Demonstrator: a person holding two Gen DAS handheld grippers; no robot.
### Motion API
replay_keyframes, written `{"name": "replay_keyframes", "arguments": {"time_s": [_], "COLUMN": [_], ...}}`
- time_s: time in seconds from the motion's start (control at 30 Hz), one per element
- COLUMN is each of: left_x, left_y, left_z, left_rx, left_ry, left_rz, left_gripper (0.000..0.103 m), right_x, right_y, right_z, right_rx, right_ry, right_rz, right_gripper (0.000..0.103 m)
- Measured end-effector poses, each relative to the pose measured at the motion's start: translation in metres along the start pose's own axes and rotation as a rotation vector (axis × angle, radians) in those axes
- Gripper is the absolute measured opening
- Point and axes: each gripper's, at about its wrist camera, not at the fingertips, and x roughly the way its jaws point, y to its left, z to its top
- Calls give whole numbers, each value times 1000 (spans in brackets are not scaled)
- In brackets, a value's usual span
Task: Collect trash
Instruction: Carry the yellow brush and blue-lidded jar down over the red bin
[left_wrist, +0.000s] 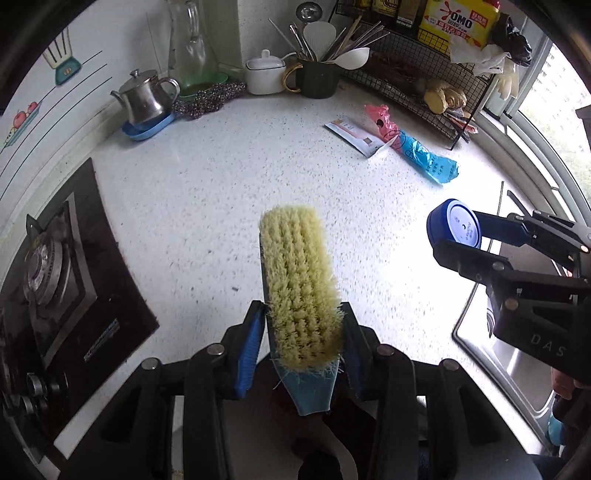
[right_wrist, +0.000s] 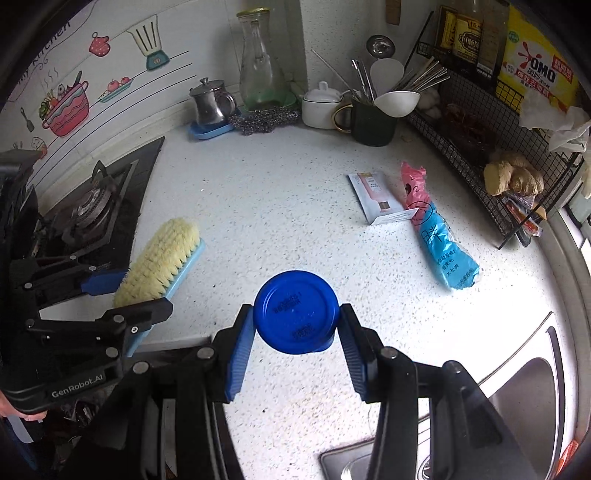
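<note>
My left gripper (left_wrist: 303, 314) is shut on a blue-backed scrub brush (left_wrist: 297, 280) with yellow bristles, held above the white speckled counter (left_wrist: 207, 206); it also shows in the right wrist view (right_wrist: 159, 258). My right gripper (right_wrist: 296, 314) is shut on a round blue container (right_wrist: 296, 312), seen from the left wrist view (left_wrist: 454, 226) at the right. A pink and blue plastic wrapper (right_wrist: 436, 225) and a white paper packet (right_wrist: 380, 201) lie on the counter at the far right, apart from both grippers; they also show in the left wrist view (left_wrist: 413, 147).
A gas hob (left_wrist: 55, 280) is at the left, a steel sink (right_wrist: 517, 406) at the right. At the back stand a steel teapot (left_wrist: 146, 98), glass carafe (right_wrist: 258, 62), white sugar pot (left_wrist: 264, 72), utensil mug (left_wrist: 317, 75) and a black wire rack (right_wrist: 491, 147) with ginger.
</note>
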Motion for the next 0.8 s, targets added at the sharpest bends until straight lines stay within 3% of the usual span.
{"name": "replay_keyframes", "arguments": {"time_s": [0.47,0.8], "left_x": [-63,-31], "left_y": [44,59], "left_z": [-179,-258], "left_rx": [-45,-87], "left_ry": [39,141], "left_rz": [-6,-17], "left_gripper": [37,37], "right_x": [-29,2], "right_y": [119,158], "right_z": [-105,-163], "right_rx": [-33,-24], "right_ry": [21,71], "right_rz": [54,63], "right_gripper": [43,43]}}
